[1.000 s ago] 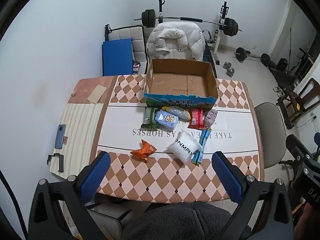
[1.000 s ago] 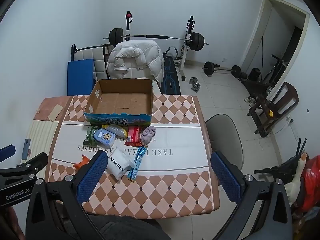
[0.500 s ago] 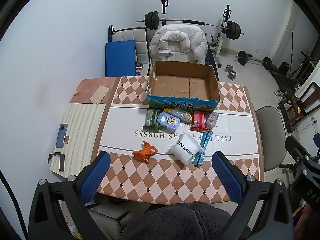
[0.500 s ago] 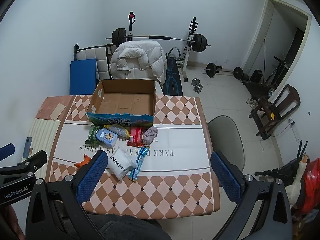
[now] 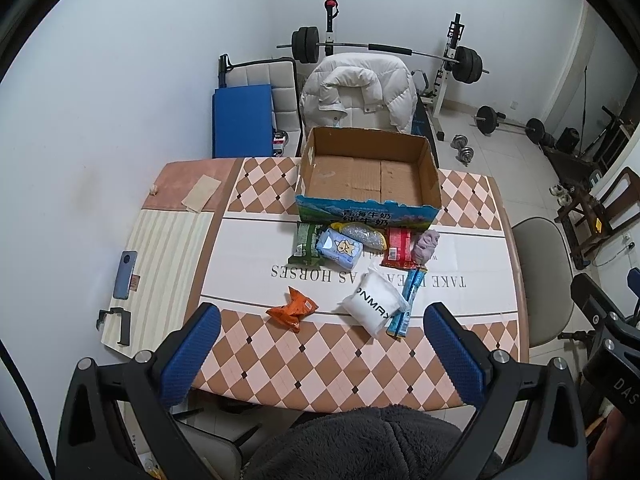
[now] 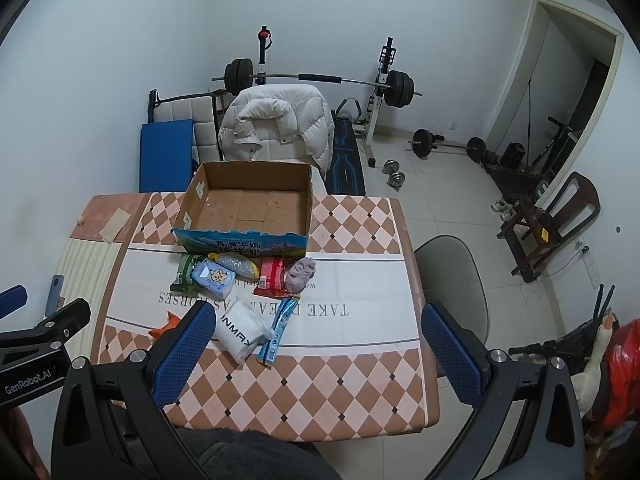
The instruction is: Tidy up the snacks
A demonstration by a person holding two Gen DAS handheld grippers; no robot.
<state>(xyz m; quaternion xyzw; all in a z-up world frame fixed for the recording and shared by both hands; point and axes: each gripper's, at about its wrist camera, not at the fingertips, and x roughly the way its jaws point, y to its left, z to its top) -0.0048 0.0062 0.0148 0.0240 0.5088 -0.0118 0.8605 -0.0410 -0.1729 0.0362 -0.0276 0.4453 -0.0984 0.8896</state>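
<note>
From my remote feed: a white puffer jacket drapes a chair behind the table's far edge, before a black barbell on its rack. A blue smartphone lies by the table's left edge; a grey round-backed chair stands at its right.

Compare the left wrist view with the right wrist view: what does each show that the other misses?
Left wrist only: the whole orange snack bag and a black bracket beside the phone.
Right wrist only: the open doorway and a red bag on the floor.
Both: the empty cardboard box, the white pouch, the blue stick pack, and open tongs holding nothing: left tongs, right tongs.
</note>
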